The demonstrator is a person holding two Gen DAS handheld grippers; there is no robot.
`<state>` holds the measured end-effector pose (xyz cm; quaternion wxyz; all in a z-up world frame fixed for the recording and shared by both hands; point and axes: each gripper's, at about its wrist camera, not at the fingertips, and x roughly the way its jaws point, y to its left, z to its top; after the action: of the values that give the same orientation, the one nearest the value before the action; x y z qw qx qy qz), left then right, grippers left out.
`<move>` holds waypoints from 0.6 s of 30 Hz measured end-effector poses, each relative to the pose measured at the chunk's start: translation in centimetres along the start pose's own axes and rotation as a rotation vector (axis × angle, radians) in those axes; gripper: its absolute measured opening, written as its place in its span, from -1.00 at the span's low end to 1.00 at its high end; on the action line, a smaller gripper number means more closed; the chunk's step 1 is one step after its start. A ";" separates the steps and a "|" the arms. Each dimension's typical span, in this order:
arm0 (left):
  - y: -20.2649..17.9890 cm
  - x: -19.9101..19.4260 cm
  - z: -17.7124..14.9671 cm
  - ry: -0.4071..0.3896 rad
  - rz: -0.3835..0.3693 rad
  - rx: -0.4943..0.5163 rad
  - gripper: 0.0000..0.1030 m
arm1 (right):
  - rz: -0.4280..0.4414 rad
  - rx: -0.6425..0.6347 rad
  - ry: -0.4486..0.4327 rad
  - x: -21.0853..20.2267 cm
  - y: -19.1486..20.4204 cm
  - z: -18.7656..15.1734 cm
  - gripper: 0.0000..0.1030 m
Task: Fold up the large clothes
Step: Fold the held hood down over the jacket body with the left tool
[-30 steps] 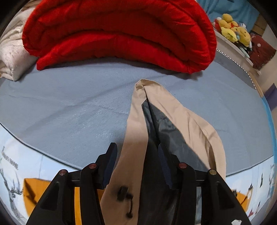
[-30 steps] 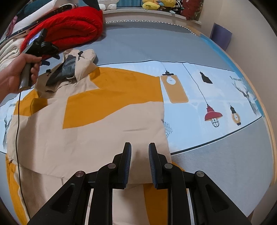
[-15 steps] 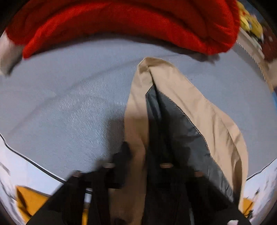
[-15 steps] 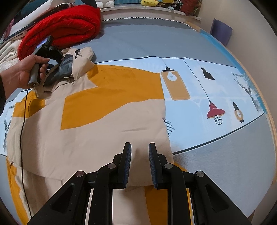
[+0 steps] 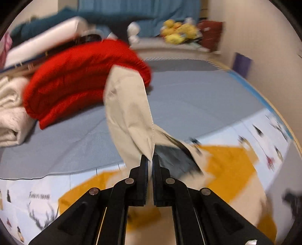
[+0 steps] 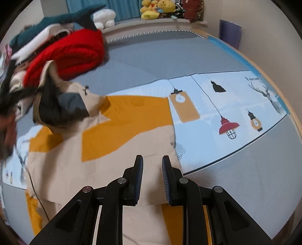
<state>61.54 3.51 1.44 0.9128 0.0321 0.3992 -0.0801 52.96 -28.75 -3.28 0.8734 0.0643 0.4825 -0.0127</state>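
Note:
A beige and orange hooded jacket (image 6: 120, 143) lies spread on the bed. My left gripper (image 5: 150, 160) is shut on the jacket's beige hood (image 5: 130, 113) and holds it lifted off the bed; the dark grey lining (image 5: 175, 160) shows beside it. In the right wrist view the raised hood (image 6: 62, 101) stands at the left, with the blurred hand beside it. My right gripper (image 6: 152, 164) is open, its fingers hovering over the jacket's lower right part with nothing between them.
A folded red blanket (image 6: 71, 52) and white bedding (image 5: 11, 113) lie at the far left of the grey bed (image 6: 169, 56). A sheet printed with lamps (image 6: 226, 105) lies under the jacket. Plush toys (image 6: 156, 9) sit on the back ledge. A wall (image 6: 264, 28) stands at right.
My left gripper has closed on the hood and lifted it up off the bed, swinging towards the jacket body. My right gripper has stayed open in place.

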 end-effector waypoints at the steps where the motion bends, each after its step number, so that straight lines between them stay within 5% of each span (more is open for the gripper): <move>1: -0.7 -1.3 -1.0 -0.013 -0.006 0.018 -0.94 | 0.010 0.008 -0.009 -0.4 0.0 0.0 -0.57; 5: -2.5 -6.1 -8.4 0.021 0.004 0.023 -0.91 | 0.055 0.029 -0.046 -1.8 0.6 -0.3 -0.57; 11: 1.0 -10.3 -17.8 0.046 -0.077 -0.314 -0.90 | 0.125 0.032 -0.092 -3.2 2.1 -1.1 -0.57; 16: 3.5 -8.1 -20.4 0.102 -0.097 -0.473 -0.90 | 0.248 0.062 -0.054 -2.1 3.2 -1.8 -0.51; 18: 4.9 -6.6 -20.1 0.111 -0.171 -0.565 -0.79 | 0.319 0.083 0.006 -0.7 3.9 -2.3 -0.48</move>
<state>43.47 11.55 -7.40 0.8522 -0.2525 0.4565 -0.0407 50.96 -24.62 -3.53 0.8594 0.1765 0.4679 0.1065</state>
